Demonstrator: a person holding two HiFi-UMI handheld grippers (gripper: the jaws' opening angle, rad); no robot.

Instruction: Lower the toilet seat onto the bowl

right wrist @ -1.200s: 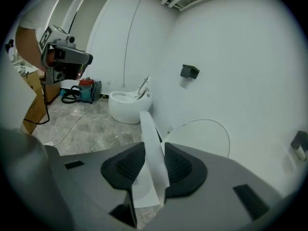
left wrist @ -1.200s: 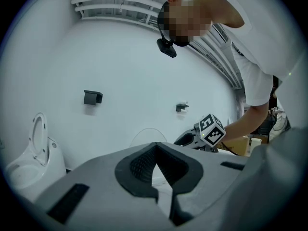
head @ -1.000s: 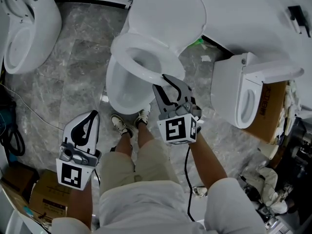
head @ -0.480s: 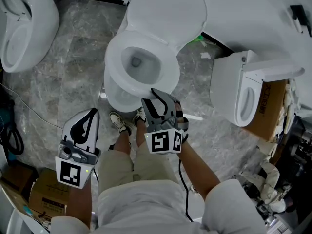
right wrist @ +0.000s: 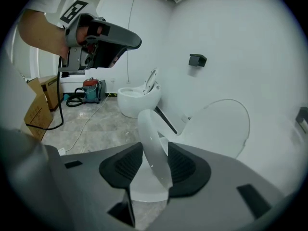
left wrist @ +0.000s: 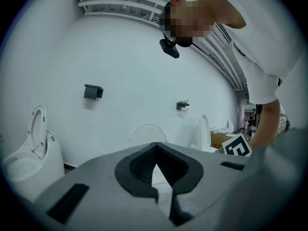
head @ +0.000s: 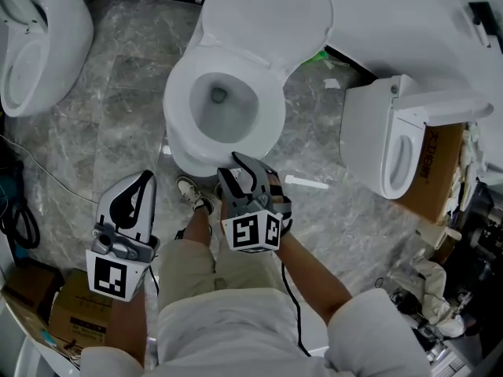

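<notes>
The white toilet seat [head: 177, 104] lies flat on the bowl [head: 196, 162], with the lid [head: 263, 14] still raised against the wall behind. My right gripper [head: 245, 163] is at the seat's front edge. In the right gripper view the seat rim [right wrist: 151, 134] runs between the jaws of the right gripper [right wrist: 154, 165]. Its jaws are opening, though both pads still look to be against the rim. My left gripper [head: 144, 181] hangs apart at the lower left, shut and holding nothing; the left gripper [left wrist: 161, 196] shows its tips meeting.
Another toilet [head: 39, 45] stands at the far left and a third [head: 385, 144] at the right beside a cardboard box [head: 436, 179]. The person's shoes [head: 192, 195] are just before the bowl. Boxes [head: 63, 312] and a cable lie at the lower left. A white stick [head: 306, 183] lies on the floor.
The seat has come down from a half-raised tilt to lie on the bowl. My right gripper moved down and leftward with its front edge. The left gripper stayed put.
</notes>
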